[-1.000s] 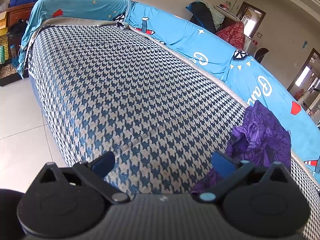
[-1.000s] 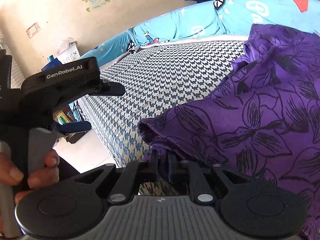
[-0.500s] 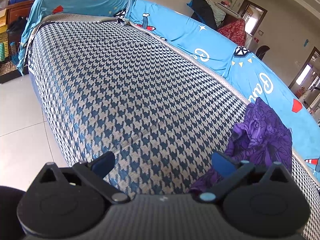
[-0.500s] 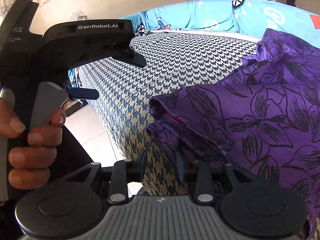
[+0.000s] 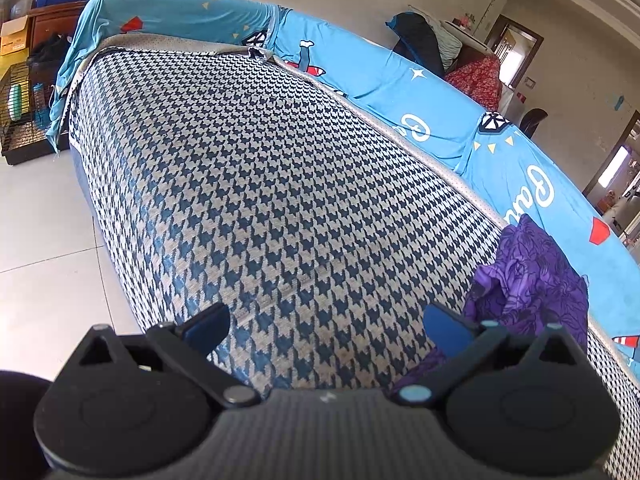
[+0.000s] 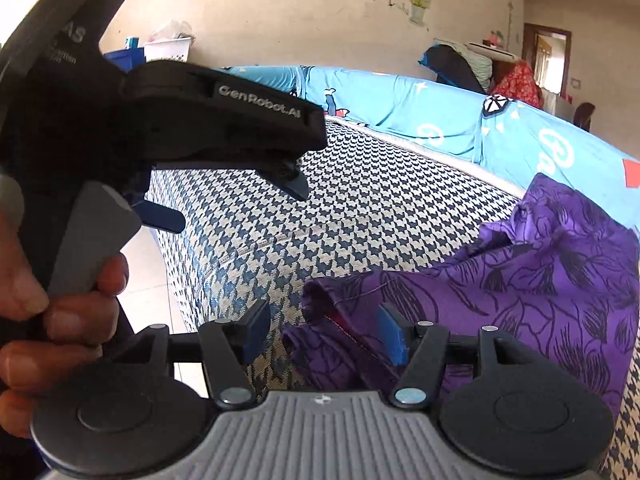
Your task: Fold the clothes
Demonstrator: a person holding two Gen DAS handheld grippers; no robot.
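Tilted downward over the near edge of the houndstooth-patterned mattress [image 6: 360,208], the right gripper [image 6: 324,332] is opening, its blue pads clear of the crumpled purple floral garment [image 6: 520,280] between them, while the left gripper [image 5: 326,326] hangs wide open and empty.

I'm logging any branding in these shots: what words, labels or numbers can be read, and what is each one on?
"GenRobot.AI": on the black body of the left tool, seen from the right wrist.
"AS": on that tool's handle; the small lines under it are too blurred to read.
White cursive lettering on the blue sheet: only partly visible, not readable as a word.
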